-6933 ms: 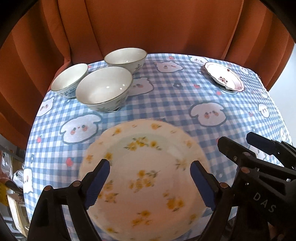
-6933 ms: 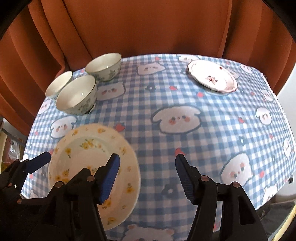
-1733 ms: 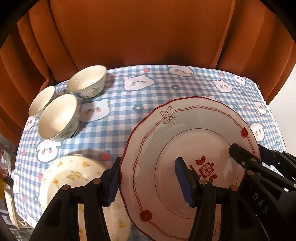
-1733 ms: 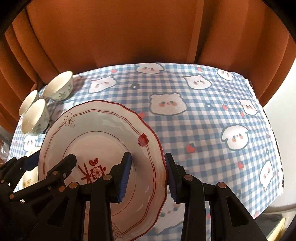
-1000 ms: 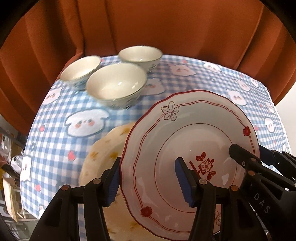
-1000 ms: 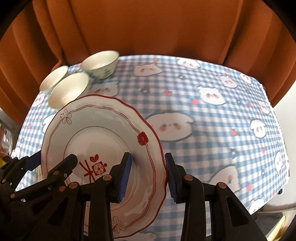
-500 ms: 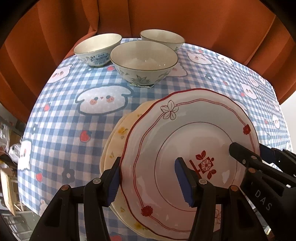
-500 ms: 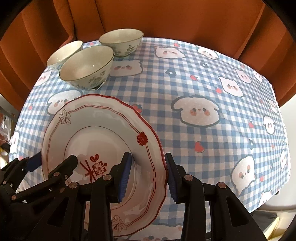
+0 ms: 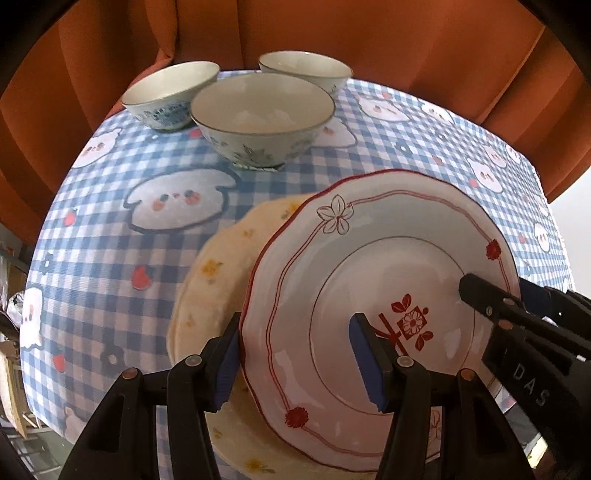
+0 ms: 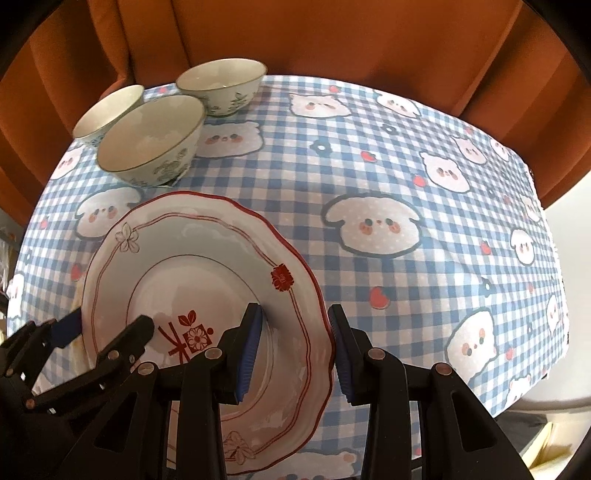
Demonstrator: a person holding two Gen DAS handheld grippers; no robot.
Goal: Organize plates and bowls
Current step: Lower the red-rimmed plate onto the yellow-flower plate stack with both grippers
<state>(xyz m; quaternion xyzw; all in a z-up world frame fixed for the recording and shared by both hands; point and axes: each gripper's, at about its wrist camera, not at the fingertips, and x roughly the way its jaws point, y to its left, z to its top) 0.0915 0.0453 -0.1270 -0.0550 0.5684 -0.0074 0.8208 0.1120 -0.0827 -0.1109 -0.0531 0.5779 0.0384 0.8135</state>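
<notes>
A white plate with a red scalloped rim (image 9: 388, 266) (image 10: 199, 269) is held by both grippers. My left gripper (image 9: 299, 358) is shut on its left rim; my right gripper (image 10: 295, 350) is shut on its right rim. The plate hangs tilted just over a cream plate with yellow flowers (image 9: 218, 273), which lies on the table. Whether the two plates touch I cannot tell. Three white bowls stand at the far left: the nearest and largest (image 9: 260, 118) (image 10: 151, 140), one behind left (image 9: 171, 94) (image 10: 109, 114), one behind right (image 9: 304, 72) (image 10: 221, 86).
The table has a blue checked cloth with animal faces (image 10: 373, 225). Orange curtains (image 9: 332, 33) hang close behind it. The table's left edge (image 9: 33, 332) and right edge (image 10: 554, 295) drop off to the floor.
Both grippers have carried the red-rimmed plate from the far right of the table down over the yellow-flowered plate. In the last half second it has sunk lower and nearer the bowls.
</notes>
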